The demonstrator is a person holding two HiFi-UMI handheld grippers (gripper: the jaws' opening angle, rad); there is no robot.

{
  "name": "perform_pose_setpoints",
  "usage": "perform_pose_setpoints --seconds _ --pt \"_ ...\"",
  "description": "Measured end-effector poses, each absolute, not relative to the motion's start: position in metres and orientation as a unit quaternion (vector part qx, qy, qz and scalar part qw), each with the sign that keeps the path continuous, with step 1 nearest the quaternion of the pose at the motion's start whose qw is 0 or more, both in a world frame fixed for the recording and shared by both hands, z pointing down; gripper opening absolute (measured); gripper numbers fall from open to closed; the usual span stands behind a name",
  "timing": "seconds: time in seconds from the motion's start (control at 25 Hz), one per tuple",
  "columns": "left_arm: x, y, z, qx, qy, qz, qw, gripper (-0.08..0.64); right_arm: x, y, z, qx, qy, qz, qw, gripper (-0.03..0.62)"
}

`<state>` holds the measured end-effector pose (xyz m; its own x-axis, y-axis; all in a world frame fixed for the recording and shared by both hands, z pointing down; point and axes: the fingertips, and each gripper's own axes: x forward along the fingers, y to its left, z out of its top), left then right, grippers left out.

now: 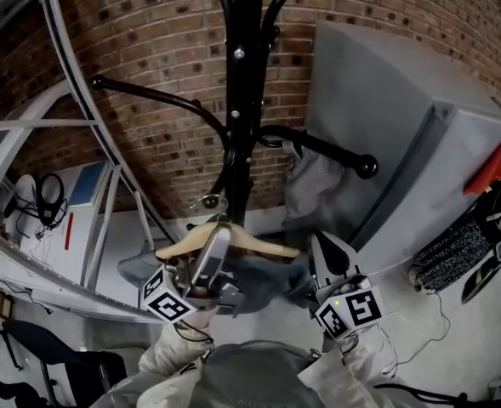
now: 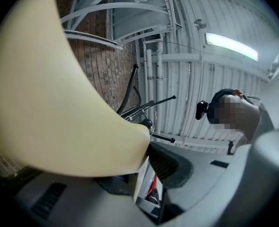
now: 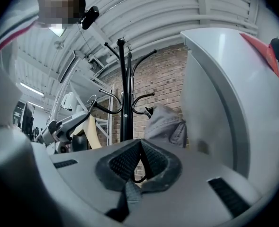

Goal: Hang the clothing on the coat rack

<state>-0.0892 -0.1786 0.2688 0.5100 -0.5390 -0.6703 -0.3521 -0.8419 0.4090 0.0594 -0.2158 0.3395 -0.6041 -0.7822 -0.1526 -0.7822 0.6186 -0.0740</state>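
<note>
Two grips stood just below the rack (image 1: 243,100): the left claw (image 1: 219,240) clamped the stiff, light hanger (image 1: 263,245) at its middle, while the right claw (image 1: 321,258) pinched the soft, limp clothing (image 1: 265,280) draped over it, which could probably slide off.

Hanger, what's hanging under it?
Grey clothing hangs under the hanger. The left gripper clamps the hanger; the right gripper pinches the clothing. How far down it reaches is hidden behind the grippers and sleeves.
</note>
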Motion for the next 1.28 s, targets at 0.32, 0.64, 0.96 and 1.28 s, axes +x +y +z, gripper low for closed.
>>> perform_pose_setpoints --seconds 0.32,0.64,0.96,1.28 --pt "-0.089 -0.199 0.277 0.866 -0.254 -0.415 0.119 0.104 0.055 -0.225 0.342 -0.442 0.893 0.0 0.091 0.025" --pt "-0.09 -0.215 0.286 0.864 -0.248 -0.415 0.137 0.104 0.052 -0.232 0.341 -0.451 0.888 -0.001 0.09 0.025" --pt "-0.092 -0.227 0.298 0.861 -0.246 -0.419 0.152 0.104 0.049 -0.235 0.342 -0.46 0.884 0.004 0.084 0.023" --pt "-0.094 -0.237 0.304 0.861 -0.245 -0.417 0.159 0.104 0.046 -0.24 0.344 -0.462 0.884 -0.002 0.076 0.025"
